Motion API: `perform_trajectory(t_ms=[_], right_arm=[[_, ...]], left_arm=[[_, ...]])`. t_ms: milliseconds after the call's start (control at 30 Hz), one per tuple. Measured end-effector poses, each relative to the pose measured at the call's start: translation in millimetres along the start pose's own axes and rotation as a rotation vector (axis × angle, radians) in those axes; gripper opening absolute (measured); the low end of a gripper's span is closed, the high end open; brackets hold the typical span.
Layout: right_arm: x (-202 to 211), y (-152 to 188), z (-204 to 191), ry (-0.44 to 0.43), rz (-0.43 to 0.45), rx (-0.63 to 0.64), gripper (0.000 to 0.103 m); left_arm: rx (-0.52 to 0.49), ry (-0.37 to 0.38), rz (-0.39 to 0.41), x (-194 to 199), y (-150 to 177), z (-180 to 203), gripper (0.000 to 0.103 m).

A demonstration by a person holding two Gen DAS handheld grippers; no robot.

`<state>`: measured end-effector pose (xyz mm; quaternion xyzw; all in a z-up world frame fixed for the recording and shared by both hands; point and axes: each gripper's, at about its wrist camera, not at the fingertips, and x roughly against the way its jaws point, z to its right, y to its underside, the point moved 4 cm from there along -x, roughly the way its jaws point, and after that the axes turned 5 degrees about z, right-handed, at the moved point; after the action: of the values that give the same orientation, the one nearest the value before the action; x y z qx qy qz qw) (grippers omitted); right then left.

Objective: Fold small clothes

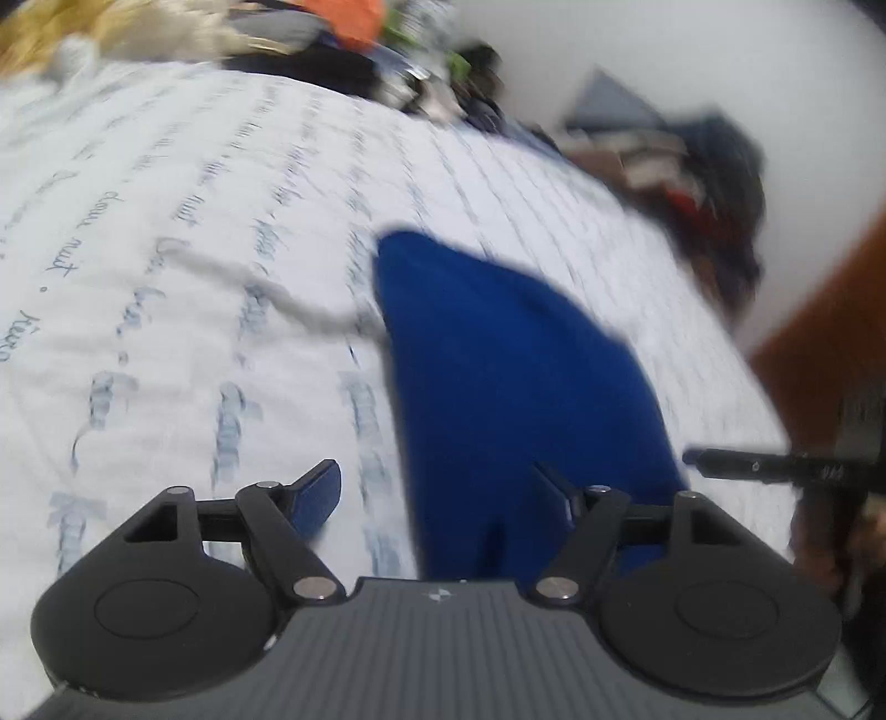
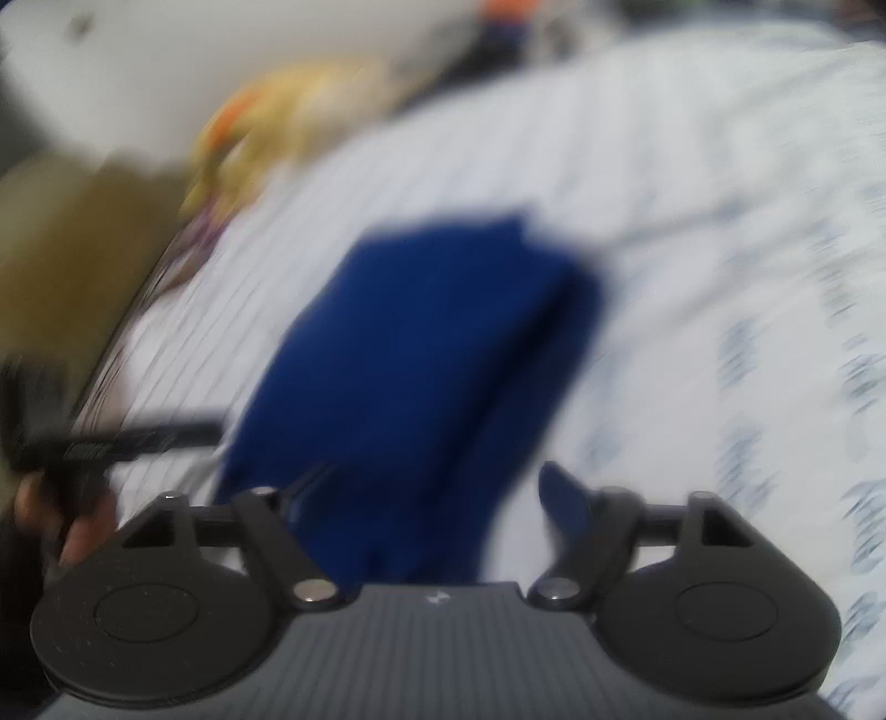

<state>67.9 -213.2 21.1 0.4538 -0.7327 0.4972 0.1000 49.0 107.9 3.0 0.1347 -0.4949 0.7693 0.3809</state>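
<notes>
A royal-blue small garment [image 1: 515, 376] lies on a white bedspread with blue script [image 1: 166, 277]; it also shows in the right wrist view [image 2: 421, 343], blurred. My left gripper [image 1: 437, 487] is open above the garment's near end, its right finger over the cloth and its left finger over the bedspread. My right gripper [image 2: 437, 487] is open above the garment's near end too, holding nothing. The other gripper's black finger [image 1: 775, 465] shows at the right edge of the left wrist view, and at the left edge of the right wrist view [image 2: 138, 437].
A pile of mixed clothes [image 1: 343, 50] lies at the bed's far end. Dark clothes [image 1: 714, 183] sit by the white wall at the right. A brown wooden edge [image 1: 830, 332] is at the far right. Yellow and orange items [image 2: 266, 127] lie beside the bed.
</notes>
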Motion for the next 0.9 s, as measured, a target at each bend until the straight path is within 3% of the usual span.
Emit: perform_trajectory(t_ms=[100, 233, 267, 300, 333, 367, 400, 467, 533, 567, 633, 733, 800, 867, 900], right_arm=[[-17, -37, 36, 0.021, 0.081, -0.167, 0.081], [-67, -68, 54, 0.029, 0.046, -0.223, 0.078], [-74, -70, 53, 0.019, 0.051, -0.215, 0.071], [-81, -72, 49, 0.011, 0.049, -0.197, 0.039], [-93, -71, 41, 0.005, 0.007, -0.169, 0.015], [-101, -69, 30, 0.011, -0.009, -0.121, 0.011], [-98, -67, 17, 0.040, 0.026, -0.029, 0.011], [-76, -57, -19, 0.071, 0.100, 0.217, 0.010], [-33, -27, -65, 0.076, 0.211, 0.544, 0.010], [-20, -12, -78, 0.071, 0.231, 0.637, 0.010], [-22, -5, -77, 0.073, 0.206, 0.634, 0.010], [-52, -36, -38, 0.184, 0.198, 0.530, 0.011], [-64, -54, -6, 0.249, 0.217, 0.416, 0.013], [-66, -63, 10, 0.294, 0.147, 0.272, 0.014], [-56, -63, 11, 0.294, 0.143, 0.237, 0.014]], left_arm=[[0.050, -0.006, 0.010, -36, -30, -4, 0.075], [0.018, -0.066, 0.003, -94, -66, 0, 0.078], [0.000, -0.075, 0.012, -105, -73, 4, 0.078], [-0.019, -0.085, 0.009, -114, -78, 8, 0.064], [-0.065, -0.094, 0.012, -118, -79, 15, 0.043], [-0.132, -0.125, 0.021, -119, -78, 23, 0.013], [-0.203, -0.154, 0.073, -111, -76, 35, 0.012], [-0.388, -0.160, 0.226, -75, -58, 63, 0.011], [-0.610, -0.147, 0.402, -35, -23, 88, 0.011], [-0.694, -0.175, 0.439, -29, -8, 93, 0.011], [-0.726, -0.209, 0.386, -48, -2, 92, 0.012], [-0.622, -0.287, 0.308, -94, -27, 68, 0.014], [-0.515, -0.307, 0.229, -109, -43, 50, 0.025], [-0.452, -0.292, 0.217, -93, -49, 45, 0.029], [-0.442, -0.272, 0.255, -75, -47, 45, 0.046]])
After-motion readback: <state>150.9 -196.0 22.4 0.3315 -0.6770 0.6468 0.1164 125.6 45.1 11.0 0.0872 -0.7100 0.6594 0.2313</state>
